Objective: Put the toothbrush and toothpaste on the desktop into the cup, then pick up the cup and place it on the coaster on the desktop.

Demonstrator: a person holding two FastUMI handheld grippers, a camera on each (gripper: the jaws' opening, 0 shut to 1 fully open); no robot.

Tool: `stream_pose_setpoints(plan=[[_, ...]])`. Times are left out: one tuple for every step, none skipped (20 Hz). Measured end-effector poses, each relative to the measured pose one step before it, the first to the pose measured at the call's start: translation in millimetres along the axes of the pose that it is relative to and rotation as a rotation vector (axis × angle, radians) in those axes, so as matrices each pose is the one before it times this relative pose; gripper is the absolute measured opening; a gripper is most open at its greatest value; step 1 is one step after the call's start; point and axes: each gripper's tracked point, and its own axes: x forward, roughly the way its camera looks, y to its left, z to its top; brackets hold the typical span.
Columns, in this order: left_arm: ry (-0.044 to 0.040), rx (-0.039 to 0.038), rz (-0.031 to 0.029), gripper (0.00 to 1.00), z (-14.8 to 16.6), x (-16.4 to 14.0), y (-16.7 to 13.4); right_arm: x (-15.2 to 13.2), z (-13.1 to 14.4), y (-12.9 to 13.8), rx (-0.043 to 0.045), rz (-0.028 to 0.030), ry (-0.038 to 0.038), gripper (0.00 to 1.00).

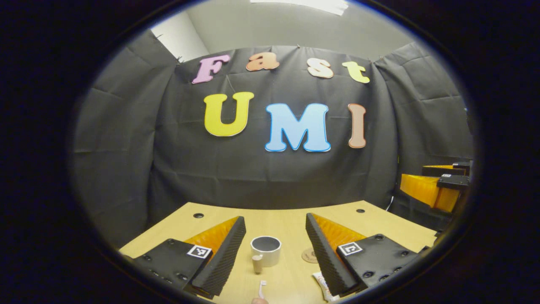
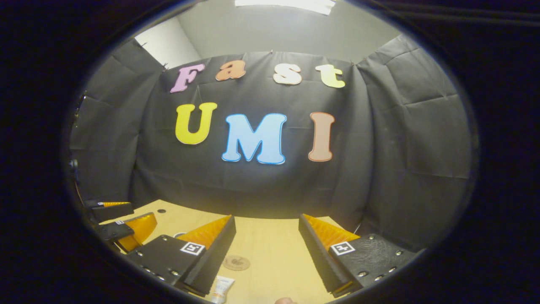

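While your left hand-held gripper (image 1: 275, 253) hangs above the bench (image 1: 278, 217) with its jaws spread wide and empty, the cup (image 1: 265, 251) stands between its fingers, the toothbrush (image 1: 262, 289) lies nearer you, and the toothpaste (image 1: 323, 285) sits by the right finger. Your right hand-held gripper (image 2: 266, 253) is likewise agape, the coaster (image 2: 236, 262) between its fingers.

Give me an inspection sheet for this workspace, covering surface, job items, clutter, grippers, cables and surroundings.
Surface: wooden desktop with small dark holes.
Job's things: cup upright, nothing seen inside; toothbrush lying in front of it; toothpaste lying flat; coaster bare.
Clutter: nothing seen.
Grippers: left gripper open, framing the cup; right gripper open, holding nothing.
Cables: nothing seen.
Surroundings: black cloth wall, pale ceiling.
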Motion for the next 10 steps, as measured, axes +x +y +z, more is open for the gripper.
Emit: stream_pose_setpoints(plan=[[-0.00448, -0.00009, -0.00045, 0.96, 2.62, -2.28, -0.39, 0.59, -1.36, 1.51, -0.00212, 0.00054, 0.00104, 0.97], [0.00205, 0.0029, -0.00047, 0.98, 0.24, -3.09, -0.19, 1.46, -6.91, 2.61, -0.00876, 0.00886, 0.01213, 0.93], [-0.00702, -0.00019, 0.00506, 1.0, 2.46, -2.41, 3.23, 2.1, -6.17, 3.91, -0.01708, 0.00917, 0.0151, 0.93], [0.00478, -0.00149, 0.00391, 1.0, 0.7, -0.87, 1.99, 0.85, -6.04, 1.18, -0.01686, 0.00066, 0.01956, 0.93], [0.01005, -0.00108, -0.00089, 1.0, -2.85, -0.62, 2.45, 0.33, -4.38, 1.13, -0.01081, -0.00013, 0.01344, 0.93], [0.00854, -0.00094, -0.00131, 1.0, -2.1, -2.0, 0.78, -0.73, -3.5, 3.08, -0.00025, 0.00661, 0.00932, 0.93], [0.00946, 0.00108, -0.00069, 1.0, -3.05, -1.32, 1.81, -0.35, -2.4, 4.31, 0.00719, 0.00753, 0.01328, 0.93], [0.01402, 0.00226, -0.00308, 1.0, -3.54, -0.93, 1.93, -0.32, -5.2, 2.55, 0.0081, 0.00482, 0.01792, 0.93], [0.01805, -0.00031, -0.01324, 1.0, -5.13, 0.11, -1.49, -0.56, -3.11, 2.96, 0.01002, 0.001, 0.01472, 0.93], [0.01813, -0.00393, -0.01202, 1.0, -5.6, 1.0, -1.6, -1.19, -2.98, 4.54, 0.01403, 0.00779, 0.01215, 0.93]])
